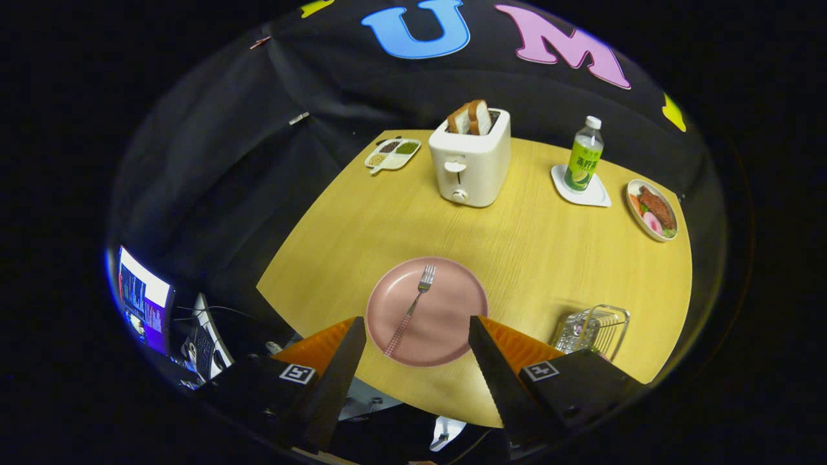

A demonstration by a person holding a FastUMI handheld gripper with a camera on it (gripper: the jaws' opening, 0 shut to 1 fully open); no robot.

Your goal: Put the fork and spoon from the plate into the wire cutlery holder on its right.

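A pink plate (452, 297) lies on the yellow table near its front edge. One fork (411, 309) with a checkered handle rests on the plate, tines pointing away from me. The wire cutlery holder (593, 328) stands to the plate's right, partly hidden behind my right finger; something pink shows inside it, but I cannot tell what. My gripper (417, 326) hovers open above the near part of the plate, its fingers on either side of the fork's handle and holding nothing.
A white toaster (470, 161) with bread slices stands at the back of the table. A divided snack dish (392, 154) sits to its left. A green bottle (585, 157) on a white coaster and a plate of food (652, 210) are at the right.
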